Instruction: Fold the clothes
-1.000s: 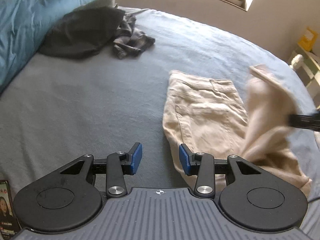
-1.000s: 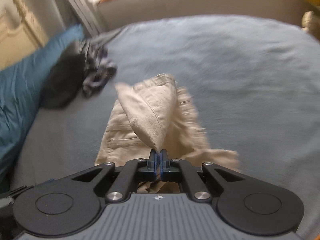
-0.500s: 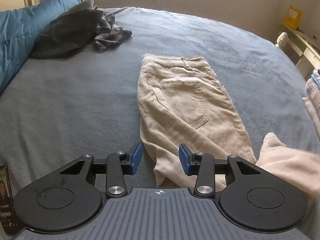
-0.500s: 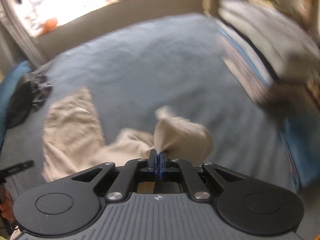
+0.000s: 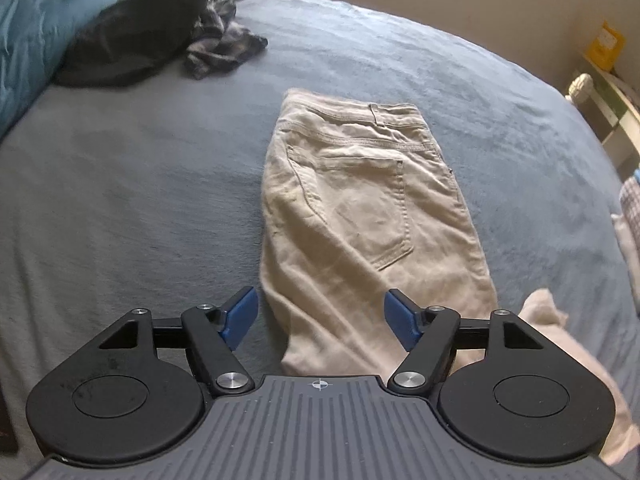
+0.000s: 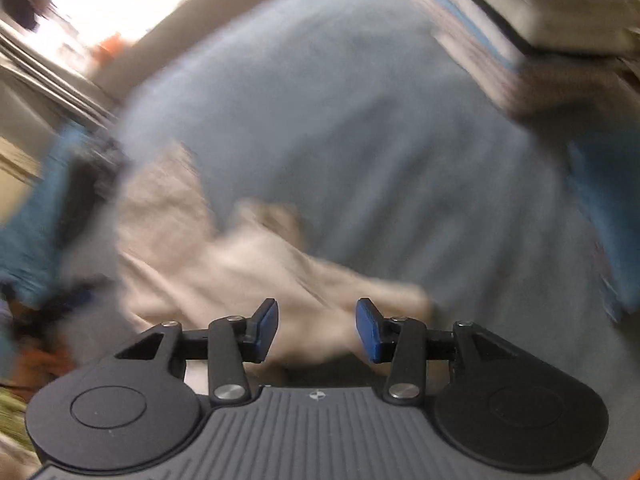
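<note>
Left wrist view: the trousers [image 5: 368,216] lie flat on the bed [image 5: 140,184], back pocket up, folded lengthwise so one leg seems to lie over the other.
Long axis: runs from the waistband, at the far end, towards the camera; the lower legs bend off to the right, ending in a crumpled heap [image 5: 560,344].
Left gripper [image 5: 320,320]: jaws opening, blue pads wide apart and pressing on nothing; the near left edge of the trousers shows in the gap below them.
Right wrist view: badly blurred; pale cloth [image 6: 256,272] spreads ahead of the tool.
Right gripper [image 6: 316,330]: jaws opening, pads clear of the cloth, which lies beneath and beyond them, so nothing is gripped.
Why so placed: judging by the layout, the leg end lies dropped to the side and both tools stand ready to take a fresh hold.
Likely next need: straighten the bent leg end into line with the waistband before folding across.
Other things: dark clothes [image 5: 132,44] piled far left by a blue pillow [image 5: 36,32], well apart from the trousers.
</note>
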